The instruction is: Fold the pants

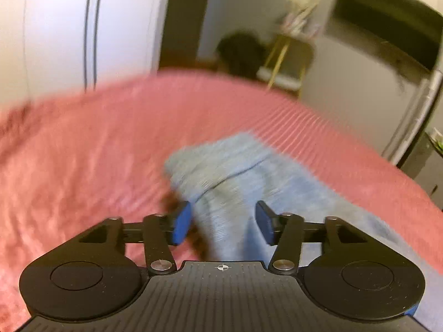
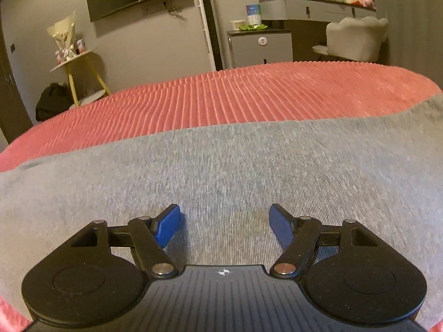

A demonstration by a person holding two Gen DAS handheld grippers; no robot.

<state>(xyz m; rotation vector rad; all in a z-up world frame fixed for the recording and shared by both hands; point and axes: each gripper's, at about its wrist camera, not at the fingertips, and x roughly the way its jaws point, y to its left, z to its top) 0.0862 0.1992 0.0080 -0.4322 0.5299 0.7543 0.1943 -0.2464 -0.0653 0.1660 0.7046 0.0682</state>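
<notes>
Lying flat on the ribbed pink bedspread [image 2: 235,96], grey knit pants [image 2: 221,171] leave open cover beyond their far edge.
Left gripper [image 1: 223,222] and right gripper [image 2: 224,225] hover above the fabric, blue fingers spread.

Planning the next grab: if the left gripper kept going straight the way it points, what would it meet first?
Most likely the grey pants: the open left gripper points at their bunched end on the pink bedspread. Blur makes depth uncertain.
</notes>
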